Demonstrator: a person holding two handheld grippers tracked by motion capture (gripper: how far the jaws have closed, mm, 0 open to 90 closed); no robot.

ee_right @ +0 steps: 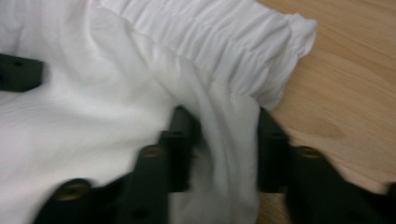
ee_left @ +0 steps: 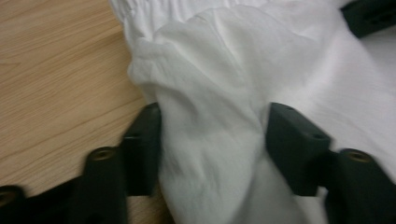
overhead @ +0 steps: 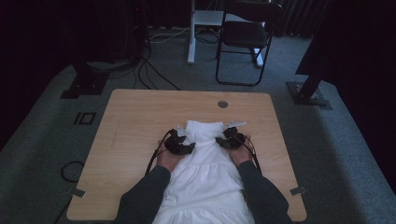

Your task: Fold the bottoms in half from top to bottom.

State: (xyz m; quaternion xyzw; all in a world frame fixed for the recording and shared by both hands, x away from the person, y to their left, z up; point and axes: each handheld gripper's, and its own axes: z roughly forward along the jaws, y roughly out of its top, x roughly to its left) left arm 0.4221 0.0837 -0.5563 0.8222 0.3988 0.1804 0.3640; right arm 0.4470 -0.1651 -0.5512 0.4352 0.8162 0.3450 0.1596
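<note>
From above, a white garment lies on the wooden table, its lower hem cut off by the frame. The left gripper and right gripper sit at its sides, jaws hard to read. In the left gripper view, the jaws pinch a bunched fold. In the blurred right gripper view, the jaws clamp another fold beside the gathered edge.

I can't see the near end of the white cloth dress; the bottom edge of the high view cuts it off, and my sleeves too. The black left gripper looks blurry, so does the black right gripper, and bunched cloth hides their inner pads.
</note>
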